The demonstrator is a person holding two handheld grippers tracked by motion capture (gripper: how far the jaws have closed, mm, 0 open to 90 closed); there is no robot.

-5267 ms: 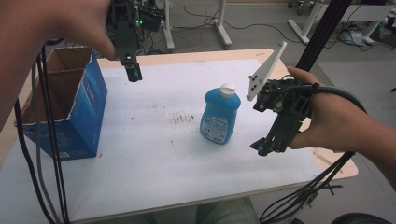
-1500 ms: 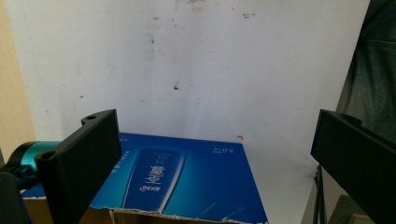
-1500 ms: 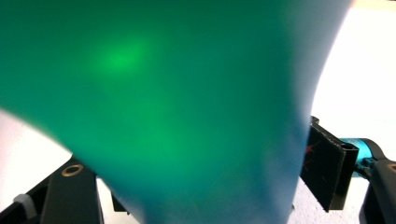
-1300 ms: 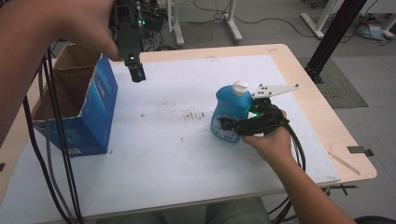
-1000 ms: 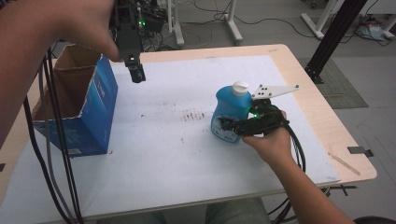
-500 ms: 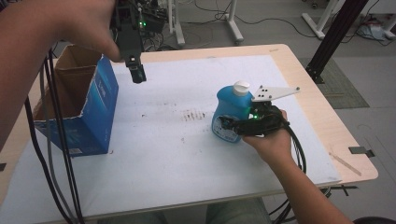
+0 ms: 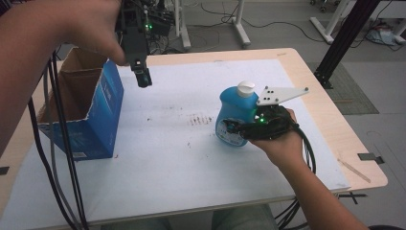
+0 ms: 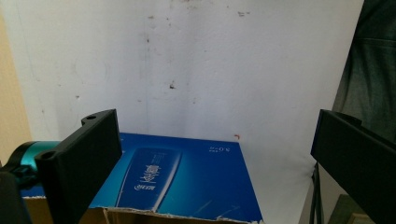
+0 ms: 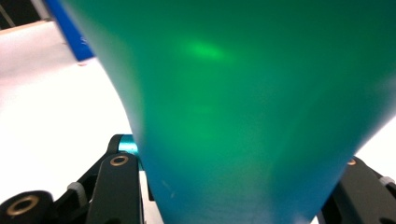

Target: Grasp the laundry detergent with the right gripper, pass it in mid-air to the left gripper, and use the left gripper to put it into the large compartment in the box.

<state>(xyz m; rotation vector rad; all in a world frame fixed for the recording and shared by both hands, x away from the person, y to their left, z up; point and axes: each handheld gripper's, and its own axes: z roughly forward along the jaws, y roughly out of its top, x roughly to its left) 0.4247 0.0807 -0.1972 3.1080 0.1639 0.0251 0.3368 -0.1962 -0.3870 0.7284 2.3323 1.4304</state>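
A blue bottle (image 7: 234, 115) is clamped between the fingers of the right gripper (image 7: 233, 128) on a white-covered bench (image 7: 182, 167).

The bottle, capped in white, stands upright near the right edge of the bench, and the fingers have just been closing on its lower body. The left gripper (image 7: 142, 76) is held above the far left part of the bench, its fingers apart with nothing between them, just beside an open blue cardboard box (image 7: 91, 120) at the left edge.
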